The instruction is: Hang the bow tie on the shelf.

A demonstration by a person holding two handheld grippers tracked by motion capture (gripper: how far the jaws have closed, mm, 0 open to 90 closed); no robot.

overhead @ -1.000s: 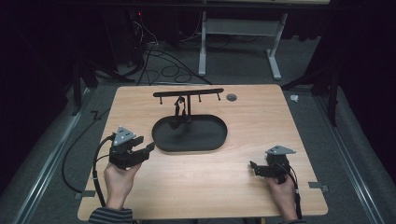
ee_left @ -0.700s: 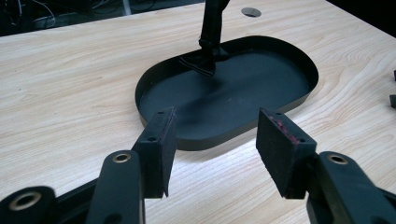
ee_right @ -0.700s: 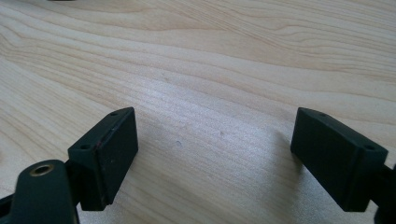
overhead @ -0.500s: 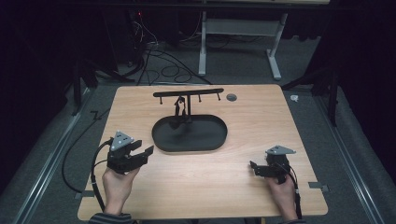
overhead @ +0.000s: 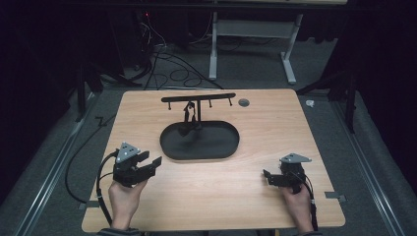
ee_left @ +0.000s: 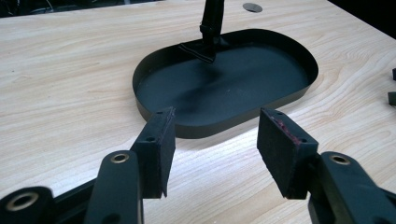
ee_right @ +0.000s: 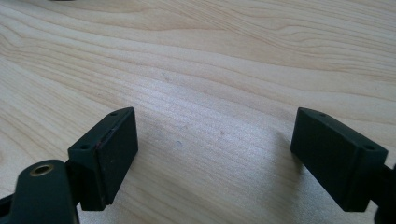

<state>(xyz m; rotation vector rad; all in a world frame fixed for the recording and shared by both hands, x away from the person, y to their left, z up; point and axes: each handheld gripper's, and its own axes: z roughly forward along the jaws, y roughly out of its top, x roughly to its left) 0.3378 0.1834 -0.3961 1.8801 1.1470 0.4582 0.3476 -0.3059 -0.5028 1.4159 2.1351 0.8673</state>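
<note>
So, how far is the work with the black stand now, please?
Nothing looks finished yet. A dark strap hangs from the black T-shaped hook stand, its end resting in the black oval metal tray. In hand: the left claw points at the tray, open and empty. The right claw waits open over the wooden table. Reaching and gripping the strap is probably what is left.

The place looks like a lab or test room set up for recording. A bare light wooden table [overhead: 255, 196] stands on grey carpet [overhead: 44, 177], between metal floor rails [overhead: 366, 162]. Loose black cables [overhead: 167, 64] trail across the floor near a white metal desk frame [overhead: 255, 29], and the surroundings are dark.
</note>
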